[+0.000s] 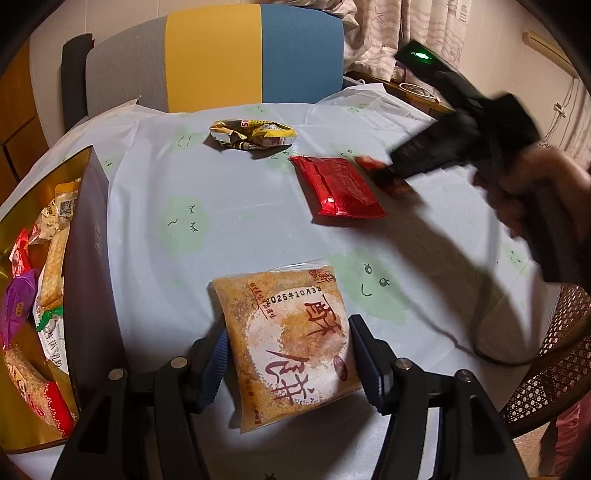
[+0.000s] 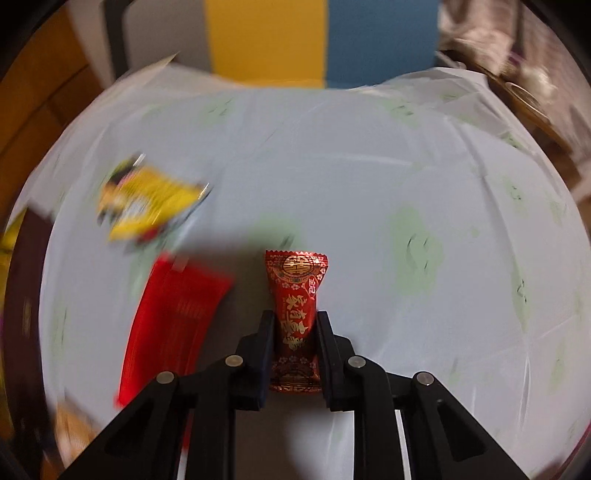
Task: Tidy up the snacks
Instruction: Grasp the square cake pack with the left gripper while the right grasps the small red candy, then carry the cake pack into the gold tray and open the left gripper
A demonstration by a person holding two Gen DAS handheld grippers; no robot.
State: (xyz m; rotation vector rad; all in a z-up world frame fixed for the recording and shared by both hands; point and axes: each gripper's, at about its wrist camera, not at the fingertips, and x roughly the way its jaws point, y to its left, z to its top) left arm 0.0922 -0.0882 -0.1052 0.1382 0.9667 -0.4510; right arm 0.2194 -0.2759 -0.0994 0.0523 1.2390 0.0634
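Snack box [image 1: 86, 258] at table [image 1: 229, 221] left edge, packets inside; left claw [image 1: 288, 360] pinching brown pastry packet [image 1: 291, 339] on table; yellow packet [image 1: 253, 134] far, flat red packet [image 1: 338, 190] centre; right claw [image 2: 294, 325] clamped on small red candy [image 2: 297, 291]

Worktop [image 1: 229, 206] under a pale cloth printed with green faces fills mid-frame; chair [image 1: 236, 55] in grey, yellow and blue at top; curtain [image 1: 417, 22] upper right; cane seat [image 1: 554, 354] lower right.
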